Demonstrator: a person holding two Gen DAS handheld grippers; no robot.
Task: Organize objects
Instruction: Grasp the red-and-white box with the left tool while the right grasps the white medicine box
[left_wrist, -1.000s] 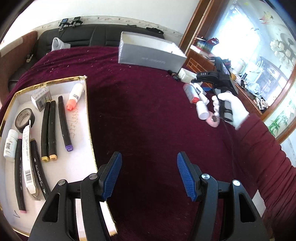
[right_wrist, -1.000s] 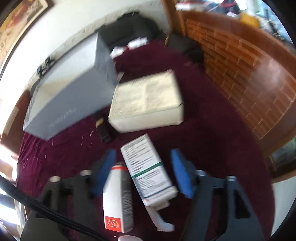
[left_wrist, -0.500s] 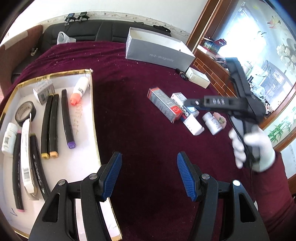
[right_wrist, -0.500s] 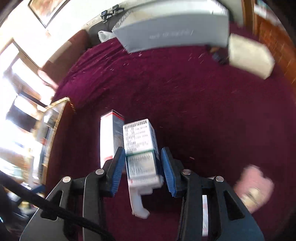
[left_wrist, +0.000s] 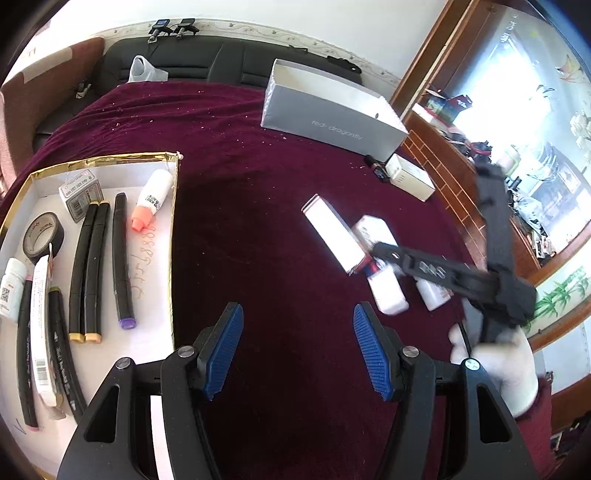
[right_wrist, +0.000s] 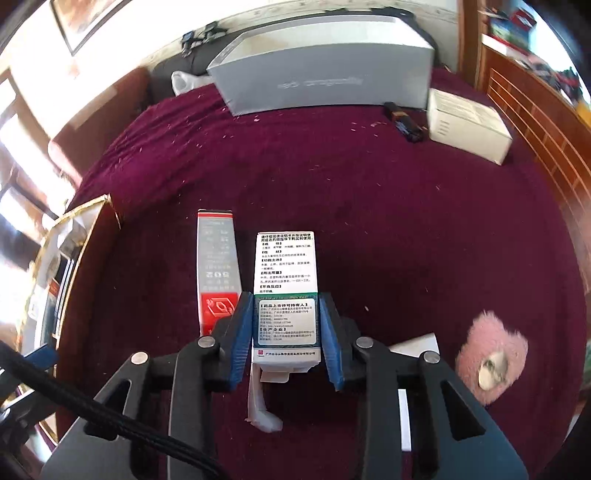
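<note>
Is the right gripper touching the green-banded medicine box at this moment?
Touching. In the right wrist view, the right gripper has both blue pads pressed flat against the sides of the medicine box, with no gap showing on either side.

A maroon cloth (left_wrist: 258, 192) is spread over the surface. Behind it, a black sofa (left_wrist: 236, 62) is seen against the white wall (left_wrist: 295, 18), with what may be a white bag (left_wrist: 142, 70) resting on it. Right of the sofa, a wooden frame (left_wrist: 424, 62) is seen.
</note>
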